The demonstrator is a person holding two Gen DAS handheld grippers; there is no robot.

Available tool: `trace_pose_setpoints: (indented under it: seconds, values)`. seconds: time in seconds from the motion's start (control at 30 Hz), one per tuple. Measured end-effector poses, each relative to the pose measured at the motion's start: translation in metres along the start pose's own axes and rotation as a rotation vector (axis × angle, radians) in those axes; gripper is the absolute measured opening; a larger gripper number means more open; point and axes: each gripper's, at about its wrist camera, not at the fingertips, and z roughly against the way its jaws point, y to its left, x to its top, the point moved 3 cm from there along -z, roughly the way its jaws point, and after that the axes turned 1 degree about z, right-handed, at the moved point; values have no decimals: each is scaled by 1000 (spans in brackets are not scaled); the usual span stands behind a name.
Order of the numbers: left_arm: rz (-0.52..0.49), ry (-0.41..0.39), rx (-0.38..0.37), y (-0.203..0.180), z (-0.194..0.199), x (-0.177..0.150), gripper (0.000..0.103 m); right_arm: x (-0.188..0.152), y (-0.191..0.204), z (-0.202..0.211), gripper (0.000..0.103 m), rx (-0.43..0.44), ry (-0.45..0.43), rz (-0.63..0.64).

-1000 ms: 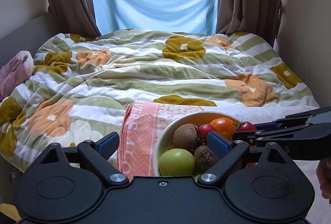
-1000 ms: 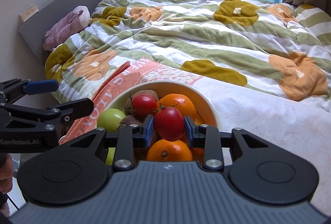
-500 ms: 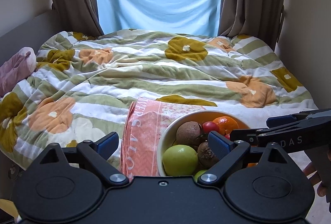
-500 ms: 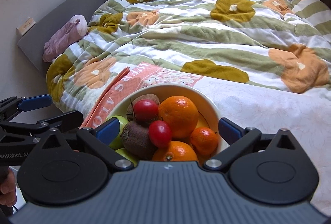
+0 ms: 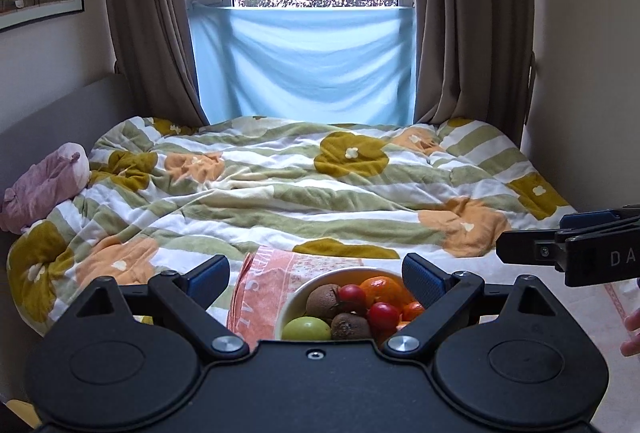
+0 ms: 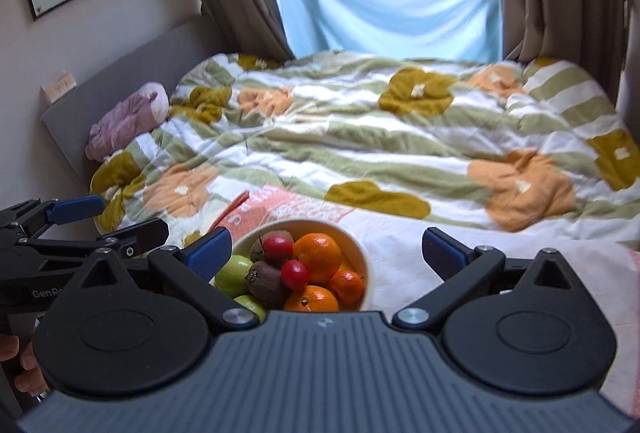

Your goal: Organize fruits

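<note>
A round cream ceramic bowl [image 6: 362, 253] of mixed fruit sat low in the frame's centre, on a soft flowered quilt [image 6: 360, 137] covering the bed. Both the right tool [image 6: 326, 249] and left tool [image 5: 316, 275] hovered above it, released and empty. On such yielding bedding, a nudge could tip the bowl.

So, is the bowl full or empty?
Full: the bowl holds oranges, red tomatoes, kiwis and green apples, piled to its rim.

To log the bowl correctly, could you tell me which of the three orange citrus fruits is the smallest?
The smallest is the little mandarin at the bowl's right edge; the two oranges beside it are clearly bigger.
</note>
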Motion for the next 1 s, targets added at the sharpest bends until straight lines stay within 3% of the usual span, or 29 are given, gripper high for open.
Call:
trace_pose_setpoints:
  seconds: [0.23, 0.47, 0.63, 1.0]
  values:
    - [-2, -79, -32, -46, 73, 15, 97, -4, -19, 107, 103, -126, -68, -3]
    - [-36, -96, -37, -75, 124, 11, 103, -30, -30, 183, 103, -277, -47, -44]
    - [-52, -76, -48, -88, 148, -6, 103, -60, -39, 213, 103, -351, -13, -95]
    - [-56, -19, -58, -99, 166, -34, 103, -97, -41, 241, 103, -403, 18, -121]
